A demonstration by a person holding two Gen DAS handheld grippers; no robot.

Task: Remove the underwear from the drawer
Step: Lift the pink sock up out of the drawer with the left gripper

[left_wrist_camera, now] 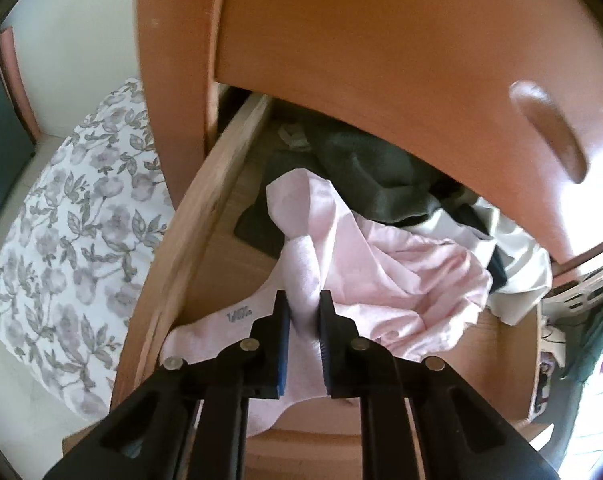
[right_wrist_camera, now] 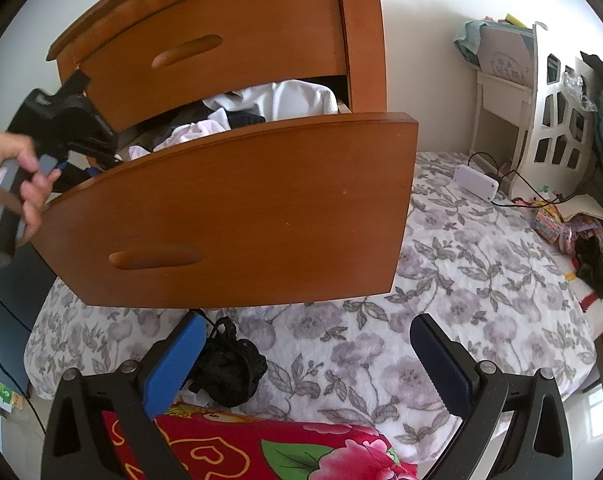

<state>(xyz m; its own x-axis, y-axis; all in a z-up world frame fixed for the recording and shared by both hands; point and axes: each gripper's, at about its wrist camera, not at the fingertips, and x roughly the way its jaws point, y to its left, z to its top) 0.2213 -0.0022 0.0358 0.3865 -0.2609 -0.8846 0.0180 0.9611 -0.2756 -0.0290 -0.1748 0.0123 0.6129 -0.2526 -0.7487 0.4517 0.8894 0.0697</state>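
My left claw (left_wrist_camera: 304, 312) pinches pink underwear (left_wrist_camera: 381, 264) in the drawer (left_wrist_camera: 189, 216), apparently firmly; my right claw (right_wrist_camera: 307, 354) hangs open.

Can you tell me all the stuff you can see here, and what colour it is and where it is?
pink underwear: one, pale pink, front of the open drawer, a fold pinched by the left tongs
dark clothes: a heap, grey-green and black, back of the drawer
white cloth: one, white, right side of the drawer
drawer: one, orange-brown wood, pulled out over the bed
black lace garment: one, black, on the bed
floral bedspread: one, white and grey
red blanket: one, red, flowered
left tongs: black, blue pads, shut on the underwear
right tongs: open, empty, above the bed
hand: one, holding the left tongs
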